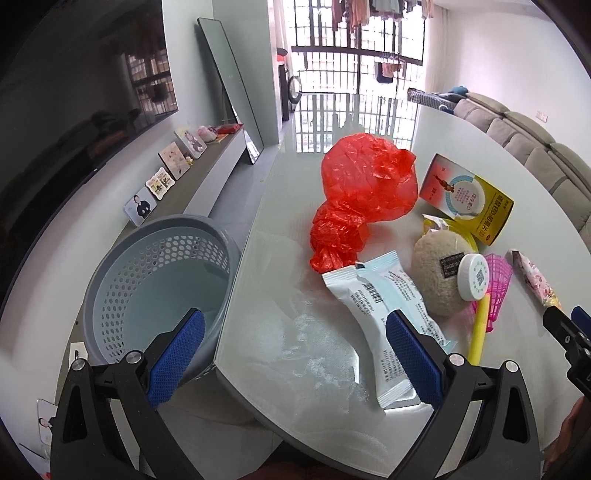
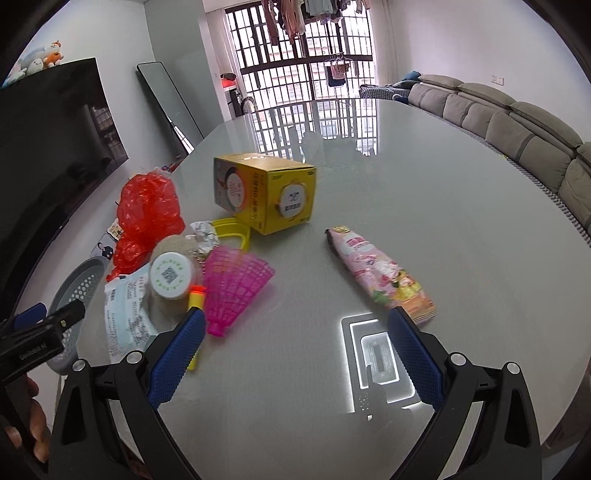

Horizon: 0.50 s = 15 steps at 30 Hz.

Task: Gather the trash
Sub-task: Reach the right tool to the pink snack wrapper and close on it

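Trash is spread on the glass table (image 1: 280, 229); nothing has been gripped yet.

Both the left gripper (image 1: 293, 356) and the right gripper (image 2: 295, 356) are held with jaws wide apart and empty. The white sachet (image 1: 384, 317) lies nearest the left gripper, beside the empty grey basket (image 1: 147, 266) standing off the table edge. It would best be pinched at its flat middle, lifted clear, and released over the basket.

I was working in a home living room: grey sofa (image 2: 517, 122), wall television (image 2: 55, 155), laundry (image 2: 295, 14) over the barred balcony.
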Tool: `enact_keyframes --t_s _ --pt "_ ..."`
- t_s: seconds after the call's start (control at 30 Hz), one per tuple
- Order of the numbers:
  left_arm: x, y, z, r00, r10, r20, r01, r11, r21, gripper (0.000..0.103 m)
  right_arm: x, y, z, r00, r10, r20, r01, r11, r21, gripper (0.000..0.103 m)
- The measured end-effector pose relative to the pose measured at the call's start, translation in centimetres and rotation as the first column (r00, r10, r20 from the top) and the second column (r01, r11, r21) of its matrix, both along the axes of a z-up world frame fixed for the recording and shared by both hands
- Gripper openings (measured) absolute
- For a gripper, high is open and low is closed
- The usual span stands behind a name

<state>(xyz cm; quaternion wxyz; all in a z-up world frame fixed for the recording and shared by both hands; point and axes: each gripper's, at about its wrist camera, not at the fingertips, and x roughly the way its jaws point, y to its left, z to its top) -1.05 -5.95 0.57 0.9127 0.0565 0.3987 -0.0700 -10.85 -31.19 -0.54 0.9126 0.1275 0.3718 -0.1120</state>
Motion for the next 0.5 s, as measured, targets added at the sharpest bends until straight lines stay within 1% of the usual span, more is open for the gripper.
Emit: enact_keyframes --t_s 0.13,0.23,0.4,0.5 --pt "0.0 -1.3 -0.1 1.0 0.01 -0.01 -0.01 1.0 -0.005 0.096 0.4 -2.7 0.0 0.999 0.023 -0.032 -0.024 1.0 -0.02 0.094" --pt "0.0 -2.0 -0.5 0.999 0.016 -0.028 -0.016 1.0 -0.002 0.096 1.3 -4.3 -0.2 0.997 0.036 -0.065 -0.041 0.996 -0.073 0.094" --pt "0.0 -2.8 -0.8 0.999 0.037 -0.034 -0.036 0.999 0.013 0.096 3.4 -6.4 -1.7 0.988 0.064 -0.143 -0.084 0.987 -0.137 0.094" --pt "0.0 -3.3 -1.1 0.998 0.045 -0.041 -0.044 0.999 0.032 0.096 4.5 -7.4 -2.7 0.98 0.082 -0.181 -0.108 0.985 -0.136 0.094"
